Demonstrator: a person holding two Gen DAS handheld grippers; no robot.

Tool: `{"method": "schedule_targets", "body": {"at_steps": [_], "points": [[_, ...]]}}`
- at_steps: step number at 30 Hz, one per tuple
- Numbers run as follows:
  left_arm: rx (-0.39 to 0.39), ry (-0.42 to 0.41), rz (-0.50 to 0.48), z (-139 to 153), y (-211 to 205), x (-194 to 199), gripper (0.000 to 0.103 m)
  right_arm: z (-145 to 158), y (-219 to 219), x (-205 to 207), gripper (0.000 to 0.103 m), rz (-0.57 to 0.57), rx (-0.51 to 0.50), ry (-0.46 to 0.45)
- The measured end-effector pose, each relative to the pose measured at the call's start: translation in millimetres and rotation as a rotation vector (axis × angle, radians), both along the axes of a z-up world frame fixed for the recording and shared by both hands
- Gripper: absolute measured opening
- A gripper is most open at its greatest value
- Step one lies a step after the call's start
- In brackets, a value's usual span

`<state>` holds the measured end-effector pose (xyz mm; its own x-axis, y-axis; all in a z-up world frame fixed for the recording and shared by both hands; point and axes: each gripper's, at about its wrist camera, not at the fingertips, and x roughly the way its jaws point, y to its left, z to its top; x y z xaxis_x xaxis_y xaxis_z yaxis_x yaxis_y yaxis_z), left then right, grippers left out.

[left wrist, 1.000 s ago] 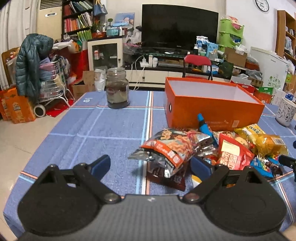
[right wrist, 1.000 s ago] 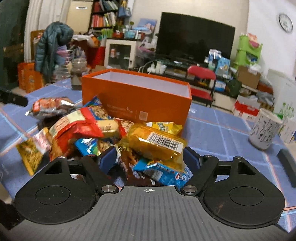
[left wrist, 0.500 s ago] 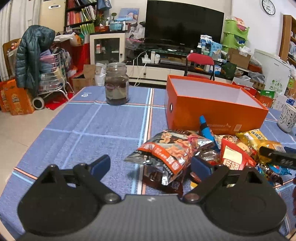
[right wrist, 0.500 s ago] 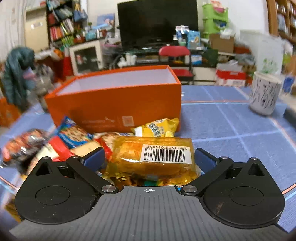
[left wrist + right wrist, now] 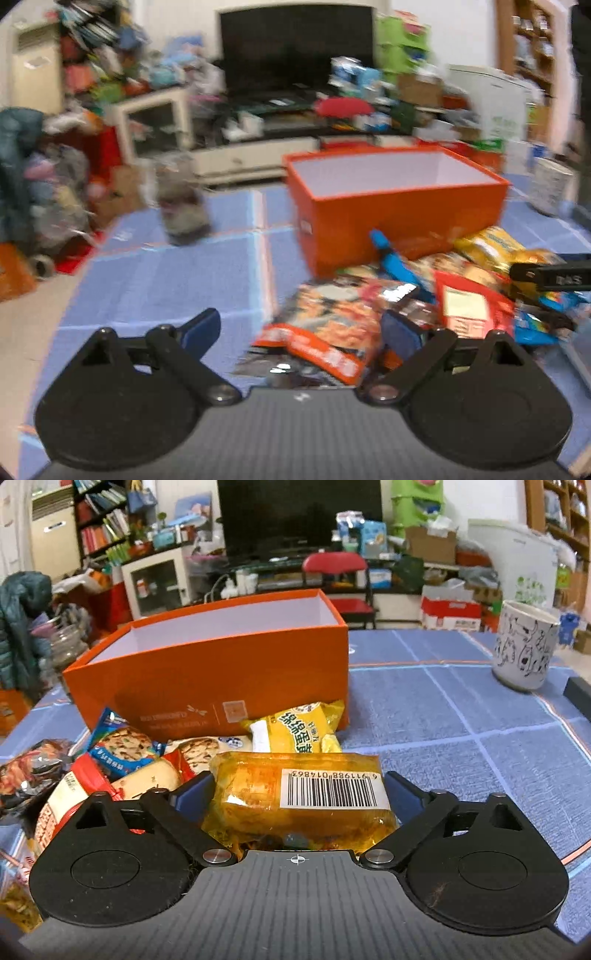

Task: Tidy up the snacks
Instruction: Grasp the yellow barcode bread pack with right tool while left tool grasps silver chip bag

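Fingers of the right gripper (image 5: pixel 297 794) stand wide, one at each end of an amber packet with a barcode label (image 5: pixel 295 799); they have just been closing in a little, and their blue pads look to be touching or just about touching the wrapper's two ends, though I cannot tell for certain that they press it yet. That packet lies at the lower centre of the right wrist view, on top of the snack heap (image 5: pixel 155 760) that spreads to the lower left, with a yellow cake packet (image 5: pixel 295 731) just behind it against the wall of the orange box (image 5: pixel 207 686). The left gripper (image 5: pixel 301 328) is also spread wide and holds nothing: in the blurred left wrist view its right finger sits at the edge of an orange-and-silver chip bag (image 5: pixel 332 325) in the lower middle, while its left finger is over bare blue bench (image 5: pixel 166 266). As for progress, the box's pale inside shows no snack in either view, though its floor is partly hidden, so the sorting seems barely begun; by the look of it every packet is yet to go in. A patterned cup (image 5: pixel 524 650) stands at the right edge, well apart from the heap, and a blurred glass jar (image 5: pixel 181 206) sits left of the box.
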<state>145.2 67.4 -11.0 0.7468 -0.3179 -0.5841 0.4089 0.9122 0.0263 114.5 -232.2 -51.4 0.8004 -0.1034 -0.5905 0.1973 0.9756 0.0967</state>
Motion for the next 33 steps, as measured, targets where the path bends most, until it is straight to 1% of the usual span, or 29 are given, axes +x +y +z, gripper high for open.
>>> {"method": "schedule_targets", "body": {"at_steps": [2, 3, 5, 7, 9, 10, 12, 14, 16, 18, 21, 23, 28, 29, 30, 31, 33], "points": [[-0.041, 0.040, -0.070, -5.4, 0.2, 8.1, 0.094, -0.7, -2.1, -0.3, 0.087, 0.015, 0.007, 0.011], [-0.049, 0.047, -0.109, -7.5, -1.7, 11.0, 0.094, -2.4, -2.8, -2.0, 0.087, 0.021, 0.009, 0.009], [-0.039, 0.051, -0.178, -10.3, -8.7, 16.7, 0.094, -3.6, -5.8, -3.7, 0.087, 0.034, 0.015, 0.005], [-0.024, 0.057, -0.201, -16.1, -15.7, 23.0, 0.094, -3.8, -7.5, -4.6, 0.087, 0.051, 0.014, 0.006], [-0.025, 0.093, -0.168, -21.7, -18.8, 33.8, 0.093, -4.8, -10.2, -5.0, 0.087, 0.056, 0.024, 0.008], [-0.038, 0.105, -0.144, -22.8, -17.5, 38.3, 0.093, -4.7, -11.3, -5.1, 0.087, 0.058, 0.027, 0.008], [-0.078, 0.108, -0.113, -21.6, -11.8, 43.2, 0.093, -5.1, -12.8, -4.9, 0.089, 0.058, 0.030, 0.012], [-0.102, 0.106, -0.092, -20.6, -5.0, 49.2, 0.093, -6.5, -14.2, -4.3, 0.090, 0.053, 0.034, 0.022], [-0.106, 0.115, -0.091, -22.6, -4.2, 52.9, 0.093, -8.1, -16.5, -4.0, 0.090, 0.054, 0.053, 0.030], [-0.092, 0.116, -0.091, -24.3, -7.1, 58.6, 0.093, -10.1, -19.6, -4.7, 0.090, 0.051, 0.072, 0.033], [-0.149, 0.150, -0.062, -27.2, -6.4, 67.2, 0.093, -11.6, -23.1, -5.2, 0.090, 0.041, 0.097, 0.034], [-0.154, 0.147, -0.042, -26.7, -7.6, 68.6, 0.093, -12.3, -22.4, -5.2, 0.089, 0.046, 0.092, 0.031], [-0.146, 0.116, -0.032, -22.3, -11.1, 61.8, 0.093, -11.3, -23.7, -5.9, 0.083, 0.056, 0.104, 0.025], [-0.142, 0.113, -0.036, -21.7, -12.0, 60.7, 0.091, -11.5, -24.3, -6.5, 0.083, 0.059, 0.104, 0.024], [-0.137, 0.108, -0.037, -21.3, -12.7, 59.3, 0.086, -11.2, -24.7, -6.8, 0.081, 0.061, 0.106, 0.023], [-0.128, 0.106, -0.032, -21.5, -13.2, 59.0, 0.083, -11.0, -25.1, -7.0, 0.080, 0.063, 0.108, 0.022], [-0.112, 0.114, 0.004, -21.7, -12.6, 59.1, 0.063, -10.3, -25.8, -7.6, 0.077, 0.059, 0.114, 0.021]]}}
